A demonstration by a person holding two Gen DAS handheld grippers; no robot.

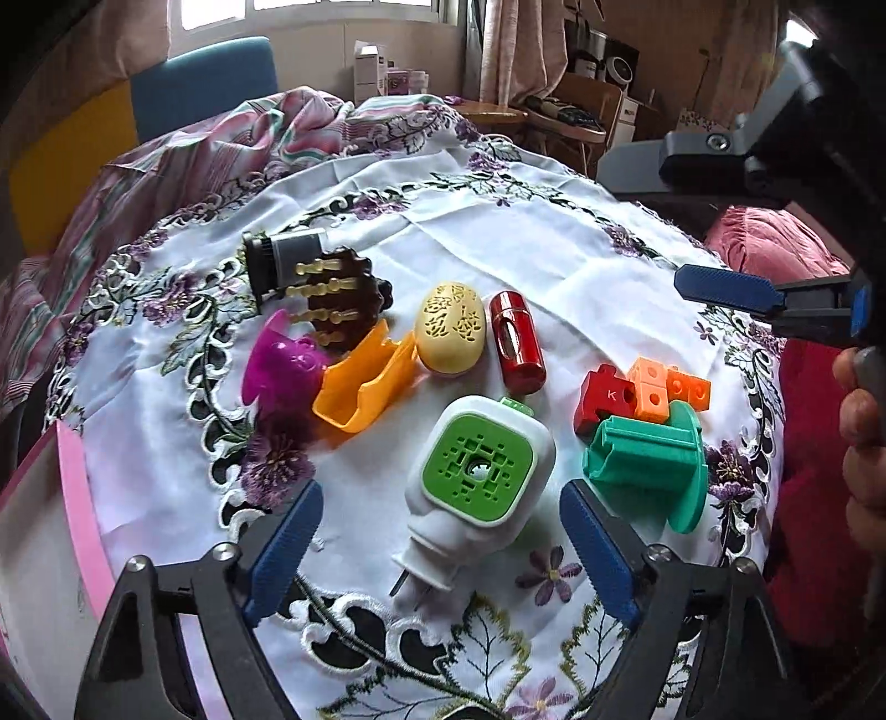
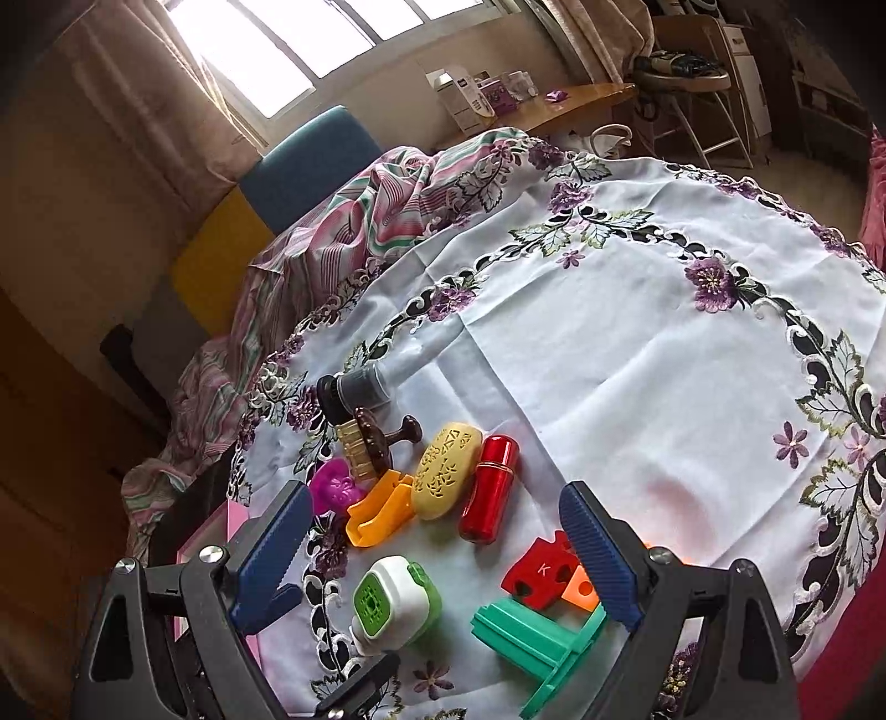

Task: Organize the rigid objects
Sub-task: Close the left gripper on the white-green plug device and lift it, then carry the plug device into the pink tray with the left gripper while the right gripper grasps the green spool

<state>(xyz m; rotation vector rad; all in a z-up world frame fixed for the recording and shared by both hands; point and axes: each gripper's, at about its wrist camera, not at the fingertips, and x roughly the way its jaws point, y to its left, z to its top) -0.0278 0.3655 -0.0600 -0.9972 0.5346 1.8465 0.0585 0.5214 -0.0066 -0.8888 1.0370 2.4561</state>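
Bright window (image 2: 310,50) behind beige curtains (image 2: 138,111) — blue chair (image 2: 310,166), wooden side table (image 2: 570,105), embroidered white tablecloth (image 2: 637,343).

Plug-in device (image 1: 476,476) lies left of spool (image 1: 648,465).

We see a matt white cloth (image 1: 498,260) with raised purple and green embroidery, creased in places. Beside the glossy red cylinder (image 1: 516,343) lies a matt cream plastic egg (image 1: 451,328) with pierced patterns; nearer us from the cylinder, the white plug-in (image 1: 476,487) and green spool (image 1: 648,459) look like smooth plastic.
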